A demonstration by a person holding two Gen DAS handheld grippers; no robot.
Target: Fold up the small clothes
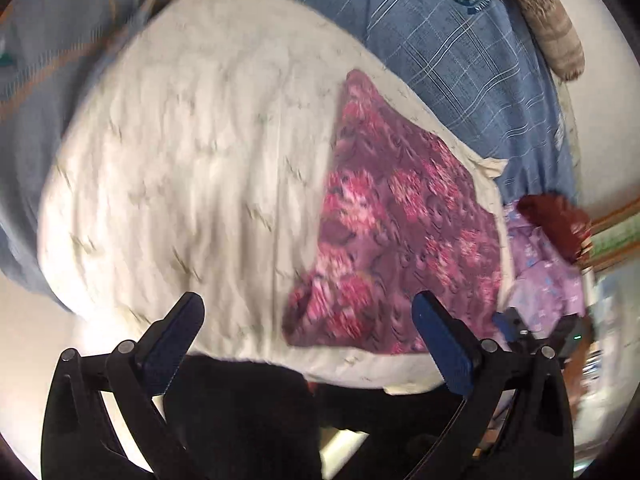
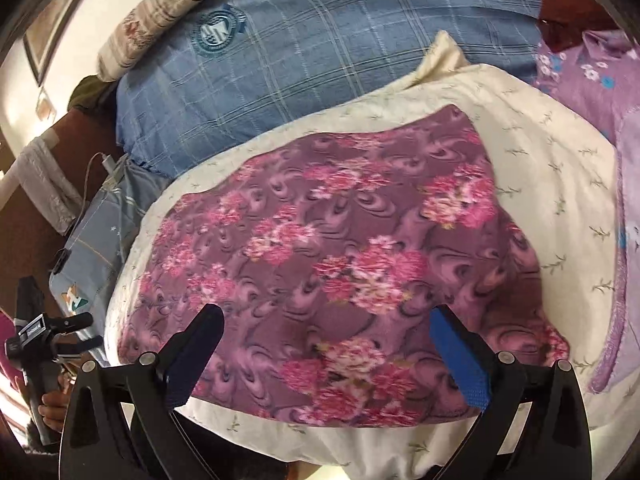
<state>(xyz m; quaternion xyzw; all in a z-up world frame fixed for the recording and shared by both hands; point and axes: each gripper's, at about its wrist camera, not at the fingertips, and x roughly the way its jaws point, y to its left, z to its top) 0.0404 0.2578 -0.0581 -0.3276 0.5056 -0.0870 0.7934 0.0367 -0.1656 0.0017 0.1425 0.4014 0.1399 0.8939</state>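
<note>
Floral cloth (image 2: 340, 264) spread flat on cream sheet (image 2: 540, 152) ahead of right claw (image 2: 326, 344) — ready for folding. Both claws gape empty; left claw (image 1: 308, 328) hovers beside cloth edge.

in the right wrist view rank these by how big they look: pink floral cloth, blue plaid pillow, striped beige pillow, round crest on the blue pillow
1. pink floral cloth, though it lies nearest the camera
2. blue plaid pillow
3. striped beige pillow
4. round crest
</note>
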